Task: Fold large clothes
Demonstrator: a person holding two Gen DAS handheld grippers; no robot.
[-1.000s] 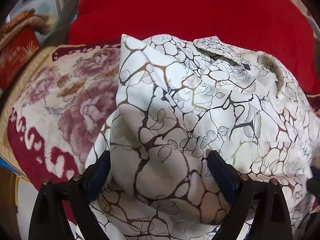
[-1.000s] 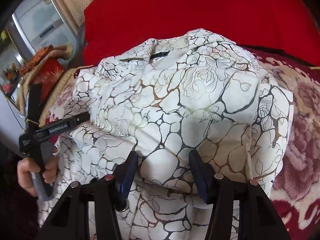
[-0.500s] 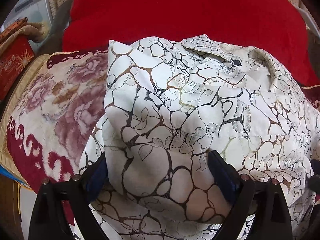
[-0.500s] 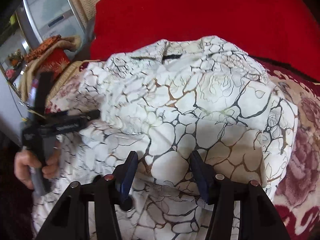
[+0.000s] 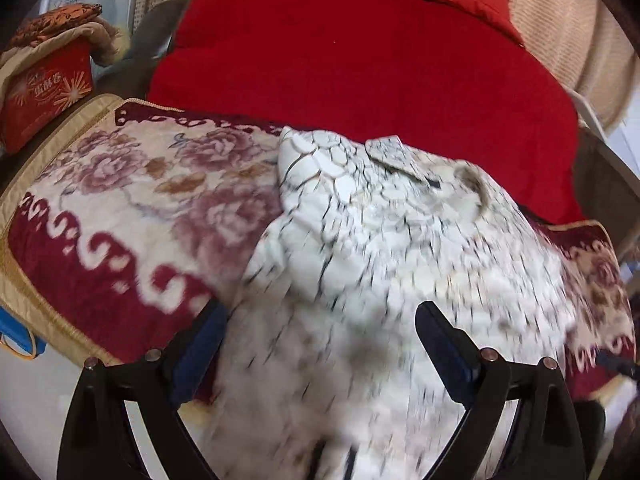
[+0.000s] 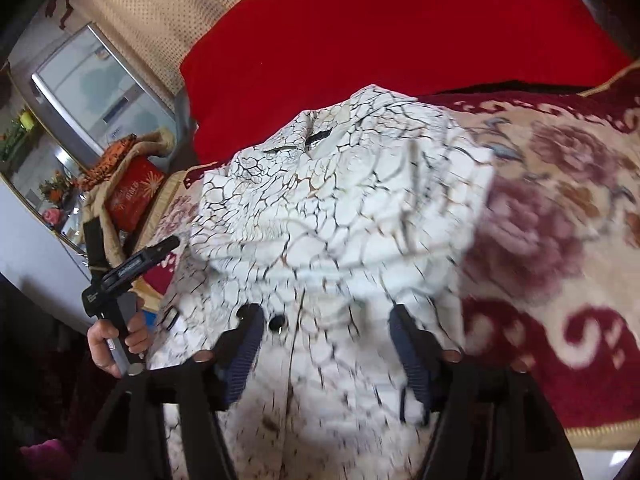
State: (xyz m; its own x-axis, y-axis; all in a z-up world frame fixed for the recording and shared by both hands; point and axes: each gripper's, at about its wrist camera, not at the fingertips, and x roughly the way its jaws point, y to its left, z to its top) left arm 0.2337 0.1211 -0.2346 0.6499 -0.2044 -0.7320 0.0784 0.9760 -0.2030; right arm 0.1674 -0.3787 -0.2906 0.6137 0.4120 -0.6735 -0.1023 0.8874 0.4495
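Both tongs hang over one white patterned shirt (image 5: 384, 240) that lies bunched on a flowered blanket (image 5: 132, 200), ahead of and beneath them. Left tongs (image 5: 320, 344) stand spread wide, cloth filling the gap but not pinched; right tongs (image 6: 328, 344) likewise gape over the buttoned front, gripping nothing. Collar (image 6: 316, 136) sits at the far end, against a red cushion (image 6: 400, 40). Judging by the rumpled heap, folding seems barely half done: smoothing and final folds remain.

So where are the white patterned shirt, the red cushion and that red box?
white patterned shirt (image 5: 392, 232), left wrist view, mid-fabric below the collar.
red cushion (image 5: 360, 64), left wrist view, middle of its face.
red box (image 6: 134, 196), right wrist view, printed front.
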